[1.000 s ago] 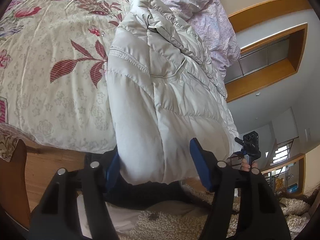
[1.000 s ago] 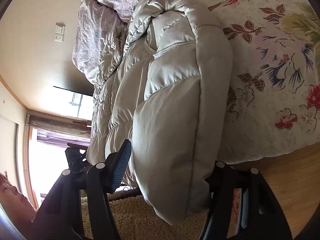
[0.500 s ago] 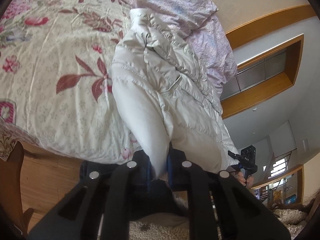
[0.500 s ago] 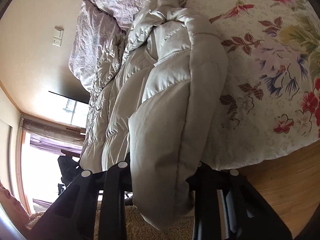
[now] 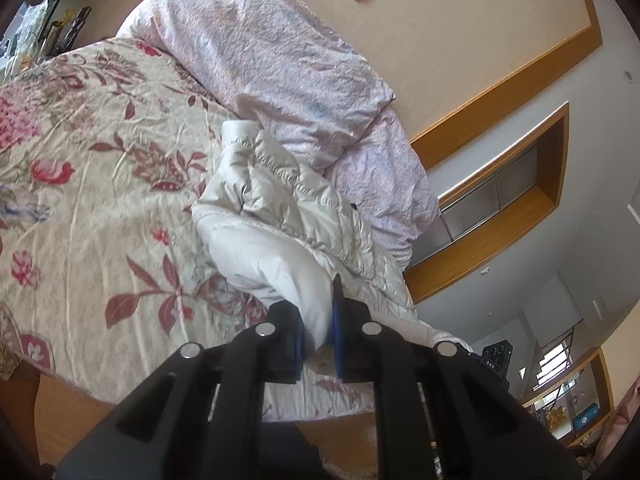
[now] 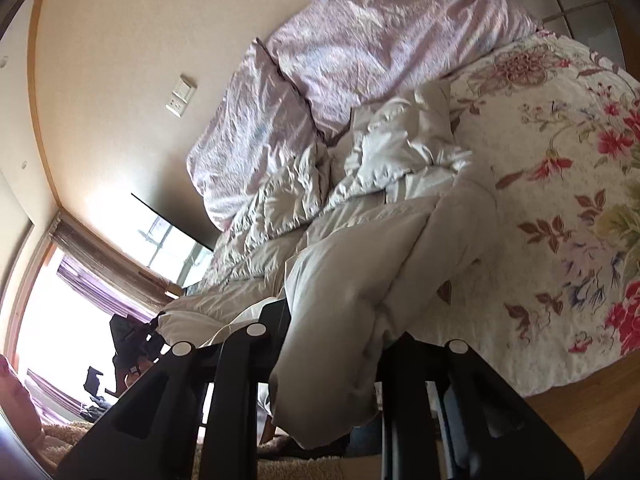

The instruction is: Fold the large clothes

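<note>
Gripping the jacket (image 5: 288,216) hem at the bed's (image 5: 80,184) near edge, my left gripper (image 5: 318,338) and right gripper (image 6: 332,344) are both clamped on it. Its long axis runs away from me toward the pillows (image 5: 280,60), so I judge the fold goes forward.

Open floral bedspread (image 5: 100,168) lies left of the puffy jacket (image 5: 280,208), giving free passage there. Pink pillows (image 5: 280,60) crowd the jacket's far end against the wall (image 6: 120,60). Bare wooden floor (image 6: 580,408) seems clear beside the bed.
</note>
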`<action>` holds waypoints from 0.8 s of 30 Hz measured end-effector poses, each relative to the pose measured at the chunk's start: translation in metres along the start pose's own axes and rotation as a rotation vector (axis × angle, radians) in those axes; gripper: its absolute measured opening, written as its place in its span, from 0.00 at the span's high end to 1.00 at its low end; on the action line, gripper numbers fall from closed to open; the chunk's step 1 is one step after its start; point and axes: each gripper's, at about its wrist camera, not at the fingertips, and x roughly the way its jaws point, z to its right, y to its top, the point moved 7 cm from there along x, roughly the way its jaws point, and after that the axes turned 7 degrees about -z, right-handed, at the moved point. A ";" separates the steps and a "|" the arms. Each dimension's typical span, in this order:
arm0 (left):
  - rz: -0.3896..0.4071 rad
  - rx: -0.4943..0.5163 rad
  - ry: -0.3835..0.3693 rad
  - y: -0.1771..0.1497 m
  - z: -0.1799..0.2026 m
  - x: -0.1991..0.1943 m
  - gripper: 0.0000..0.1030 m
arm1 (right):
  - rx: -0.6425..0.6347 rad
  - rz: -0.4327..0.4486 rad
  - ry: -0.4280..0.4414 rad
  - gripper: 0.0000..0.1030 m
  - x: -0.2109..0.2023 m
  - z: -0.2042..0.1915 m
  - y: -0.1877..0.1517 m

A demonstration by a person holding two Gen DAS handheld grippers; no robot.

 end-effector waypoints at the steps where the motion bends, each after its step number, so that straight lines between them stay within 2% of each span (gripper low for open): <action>1: 0.019 0.003 -0.009 0.008 0.004 0.002 0.89 | -0.001 0.029 0.010 0.82 -0.002 -0.002 0.008; 4: 0.067 0.029 -0.021 0.037 0.015 0.008 0.89 | -0.021 0.121 0.019 0.82 -0.005 -0.010 0.034; 12: 0.179 0.091 0.010 0.138 0.041 0.049 0.89 | -0.100 0.311 -0.074 0.82 0.019 -0.038 0.129; 18: 0.208 0.127 0.110 0.197 0.038 0.100 0.89 | -0.084 0.380 -0.174 0.81 0.061 -0.036 0.190; 24: 0.209 0.117 0.182 0.232 0.019 0.143 0.89 | -0.019 0.387 -0.287 0.81 0.107 -0.011 0.234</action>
